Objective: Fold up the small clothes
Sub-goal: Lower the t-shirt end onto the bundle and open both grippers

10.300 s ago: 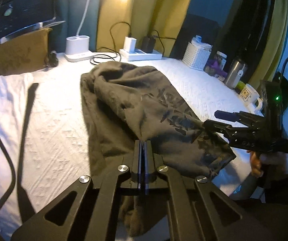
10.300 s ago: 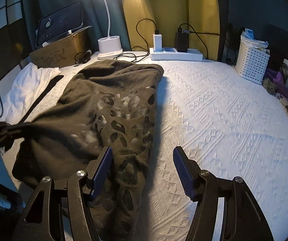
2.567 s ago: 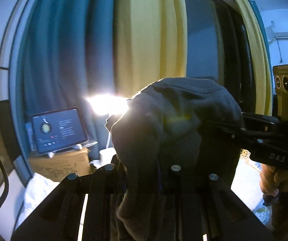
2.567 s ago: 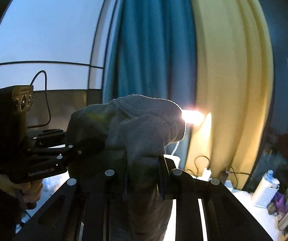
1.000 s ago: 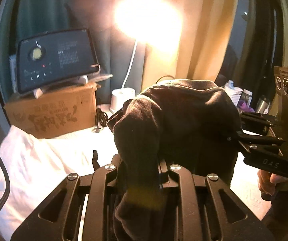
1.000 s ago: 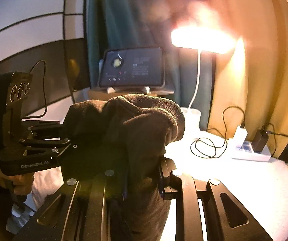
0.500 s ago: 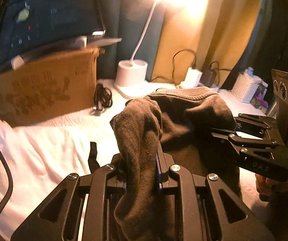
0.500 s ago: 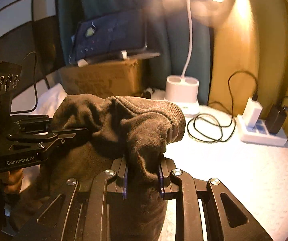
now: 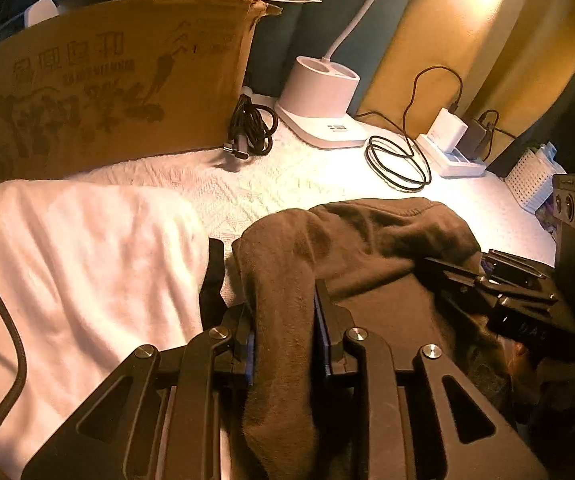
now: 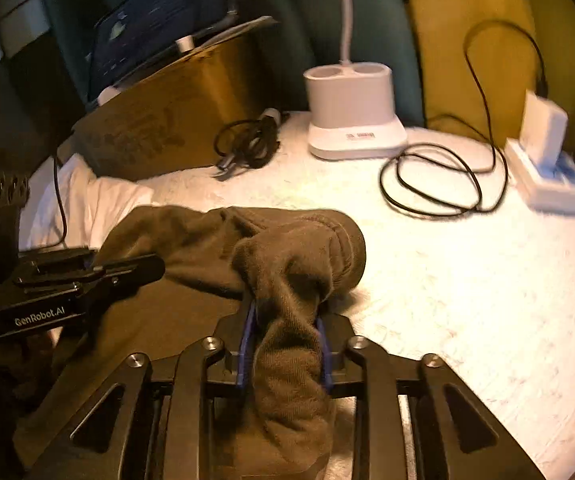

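Both tongs, left tongs and right tongs, are clamped on the dark garment lower centre; looks mid-fold, next lay it flat on the bed.

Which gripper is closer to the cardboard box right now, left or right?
Left. The left gripper holds the dark garment on the side facing the cardboard box, beside the white cloth. The right gripper grips the garment's other end, toward the coiled cable.

Open white bedspread to my right, looped cable and lamp base blocking ahead, charger strip far right, cardboard box and white cloth hemming in my left
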A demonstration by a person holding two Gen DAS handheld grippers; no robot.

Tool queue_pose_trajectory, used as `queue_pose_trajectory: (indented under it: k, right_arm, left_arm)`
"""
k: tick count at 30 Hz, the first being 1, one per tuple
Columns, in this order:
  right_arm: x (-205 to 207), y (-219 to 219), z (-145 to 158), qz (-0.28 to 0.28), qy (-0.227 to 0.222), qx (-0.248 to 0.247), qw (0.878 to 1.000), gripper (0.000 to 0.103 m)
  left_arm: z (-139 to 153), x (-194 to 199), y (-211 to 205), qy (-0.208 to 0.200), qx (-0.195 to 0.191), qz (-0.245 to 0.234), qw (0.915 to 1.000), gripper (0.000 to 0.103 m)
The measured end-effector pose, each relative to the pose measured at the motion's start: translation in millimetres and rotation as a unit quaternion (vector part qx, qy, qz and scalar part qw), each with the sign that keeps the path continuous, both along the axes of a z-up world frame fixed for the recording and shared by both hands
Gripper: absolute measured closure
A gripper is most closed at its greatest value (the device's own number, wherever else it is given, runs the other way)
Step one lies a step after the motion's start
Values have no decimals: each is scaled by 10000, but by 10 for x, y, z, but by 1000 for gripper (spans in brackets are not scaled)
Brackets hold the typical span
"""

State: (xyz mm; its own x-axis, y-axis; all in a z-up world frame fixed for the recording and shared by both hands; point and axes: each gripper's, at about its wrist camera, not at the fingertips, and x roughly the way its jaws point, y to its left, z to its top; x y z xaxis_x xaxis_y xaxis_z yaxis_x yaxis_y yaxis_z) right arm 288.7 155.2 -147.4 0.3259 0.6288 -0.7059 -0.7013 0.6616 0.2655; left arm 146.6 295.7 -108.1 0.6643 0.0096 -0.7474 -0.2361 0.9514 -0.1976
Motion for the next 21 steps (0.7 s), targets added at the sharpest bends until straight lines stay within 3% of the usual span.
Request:
queue_pose_trajectory:
  k: [5,8,13,21]
  right_arm:
    - [120,-198,75,-318,180,252,9990,66]
    - [135,-285,91,-476,135,276,9984,57]
    - [105,-225,-70,-562,-166,-274,9979,48]
    - [-11,-232,-34,-662,-454,-547,9953,47]
  left_arm:
    - [37,-36,-8,-16,123,88,9999,79]
    - [83,-44,-30,-35,354,117,9993,79]
    - [2,8,-16,140,407,107,9990,78]
    - [30,-6,-27,178,469,166,9986,78]
